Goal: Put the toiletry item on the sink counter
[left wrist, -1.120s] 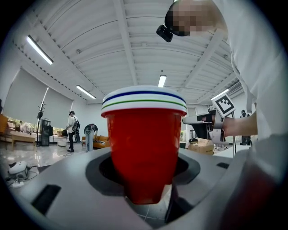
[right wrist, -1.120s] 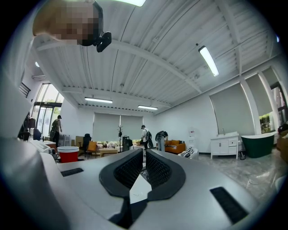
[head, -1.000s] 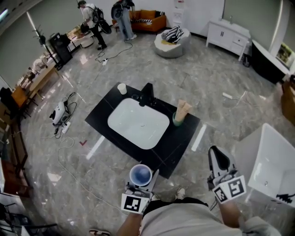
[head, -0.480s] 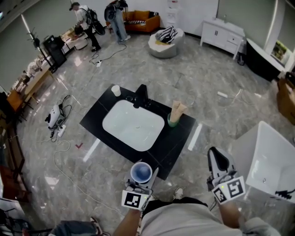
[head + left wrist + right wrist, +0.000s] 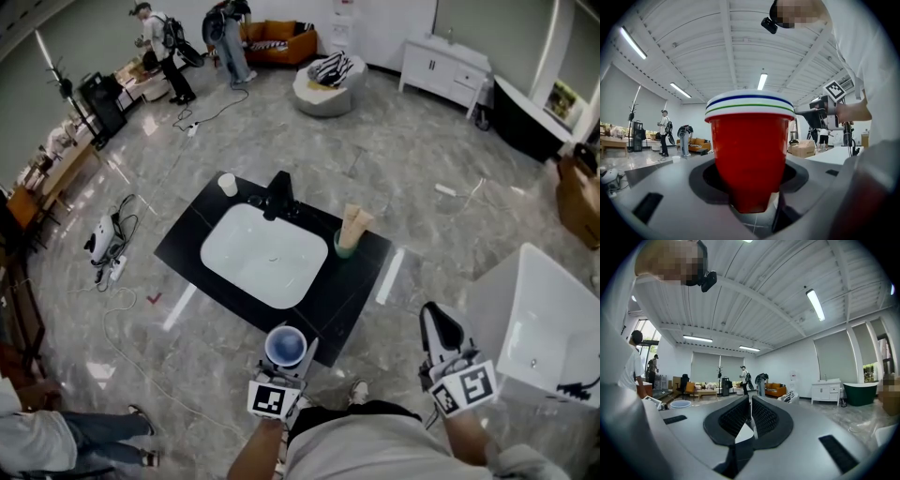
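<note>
A red cup with a white rim and blue and green stripes stands upright between the jaws of my left gripper, which is shut on its lower part. In the head view the cup shows its bluish inside, held in the left gripper just over the near corner of the black sink counter. The counter has a white basin and a black faucet. My right gripper hangs to the right of the counter, off it. Its jaws are shut with nothing between them.
On the counter stand a small white cup and a green cup with tan items. A white tub is at the right. Cables and a device lie on the floor at left. A person's legs are at lower left.
The counter has slid a little up and left in the head view. A person's legs have come in at the lower left. Both grippers hold as before.
</note>
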A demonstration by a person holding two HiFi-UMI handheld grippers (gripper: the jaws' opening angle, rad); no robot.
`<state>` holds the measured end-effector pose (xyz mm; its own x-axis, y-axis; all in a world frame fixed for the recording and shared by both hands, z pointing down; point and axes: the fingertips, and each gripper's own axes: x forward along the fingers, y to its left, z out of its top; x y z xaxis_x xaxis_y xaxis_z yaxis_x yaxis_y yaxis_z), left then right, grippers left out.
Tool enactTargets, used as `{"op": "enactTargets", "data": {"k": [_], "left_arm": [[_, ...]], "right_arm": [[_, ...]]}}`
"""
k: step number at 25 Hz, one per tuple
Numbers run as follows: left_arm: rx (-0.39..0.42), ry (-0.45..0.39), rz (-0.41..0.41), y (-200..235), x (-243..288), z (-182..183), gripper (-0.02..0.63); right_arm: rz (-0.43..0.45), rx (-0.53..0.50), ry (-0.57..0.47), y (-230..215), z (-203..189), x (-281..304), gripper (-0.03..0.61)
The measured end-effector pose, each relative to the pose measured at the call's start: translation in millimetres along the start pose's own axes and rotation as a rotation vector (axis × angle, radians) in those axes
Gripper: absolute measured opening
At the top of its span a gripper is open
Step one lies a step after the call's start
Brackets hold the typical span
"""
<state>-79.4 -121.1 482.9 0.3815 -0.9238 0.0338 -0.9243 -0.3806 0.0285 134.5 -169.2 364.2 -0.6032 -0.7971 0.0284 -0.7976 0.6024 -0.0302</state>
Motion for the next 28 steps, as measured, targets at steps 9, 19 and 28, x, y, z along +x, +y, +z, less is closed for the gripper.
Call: {"op": "enactTargets", "data": {"k": [9,19,28], "left_arm": [[-0.007,0.038,0.001,5.8,5.1,-19.8,0.241],[-0.017,0.083,-0.013,7.9,20.0,-49.3,0.242],[0.006,0.150,-0.029,21.3,41.1,-105.6,0.242]], "right_arm": [[0.019,0.002,0.026,7.6,-4.1,2.8,0.043],[0.017,-0.003,0.048,3.8,-9.4,3.5,0.043],[-0.006,-0.021,0.074,-1.0,-11.7,4.1,0.043]]}}
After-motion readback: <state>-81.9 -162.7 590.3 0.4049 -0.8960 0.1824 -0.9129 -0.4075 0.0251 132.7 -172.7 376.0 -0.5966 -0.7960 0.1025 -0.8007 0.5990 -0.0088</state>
